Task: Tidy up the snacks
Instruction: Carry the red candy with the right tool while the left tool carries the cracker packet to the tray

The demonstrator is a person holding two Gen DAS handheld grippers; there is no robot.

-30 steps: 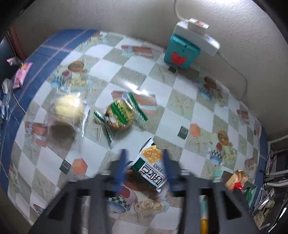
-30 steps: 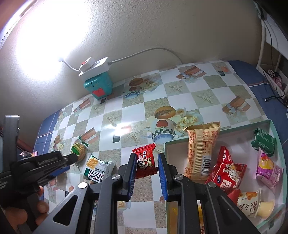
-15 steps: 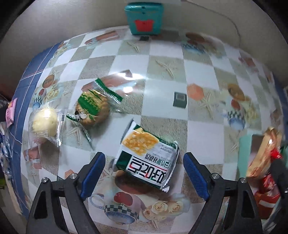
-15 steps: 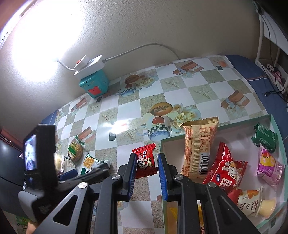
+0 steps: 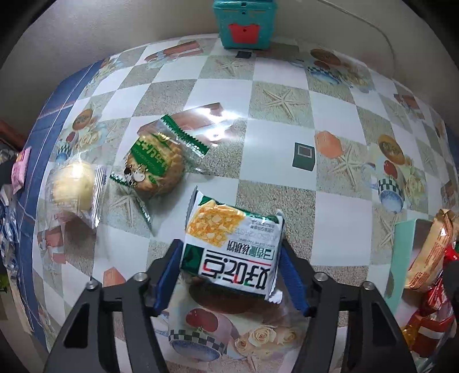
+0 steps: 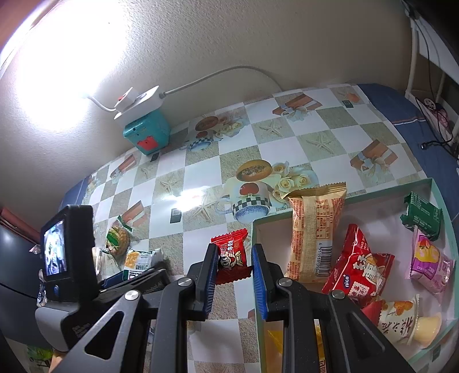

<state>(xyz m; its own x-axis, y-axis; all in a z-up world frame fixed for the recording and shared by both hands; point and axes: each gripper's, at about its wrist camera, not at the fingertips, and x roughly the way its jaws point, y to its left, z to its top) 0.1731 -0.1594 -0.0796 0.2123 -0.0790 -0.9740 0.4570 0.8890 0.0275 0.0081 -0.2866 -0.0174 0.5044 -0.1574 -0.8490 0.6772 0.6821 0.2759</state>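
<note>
My left gripper (image 5: 231,246) points down at a green-and-white cracker packet (image 5: 229,244) lying on the checkered tablecloth. Its jaws are closing, and both blue pads (image 5: 169,269) touch the packet's sides. My right gripper (image 6: 232,258) is shut on a small red candy packet (image 6: 231,252) just left of the teal-rimmed tray (image 6: 358,198). A round cookie in a green wrapper (image 5: 155,169) and a pale bun in clear wrap (image 5: 74,189) lie to the left of the crackers. The tray holds a tan packet (image 6: 315,229), a red packet (image 6: 358,266) and several smaller snacks.
A teal box (image 5: 243,23) with a white power strip (image 6: 137,100) on top stands against the wall at the back. The tray's corner (image 5: 404,244) shows to the right of the crackers. Loose wrappers (image 5: 20,169) lie off the cloth's blue left edge.
My left gripper sank and rolled over the cracker packet, spread its jaws wide around it, then drew them in against its sides. The right gripper stayed put with the red candy.
</note>
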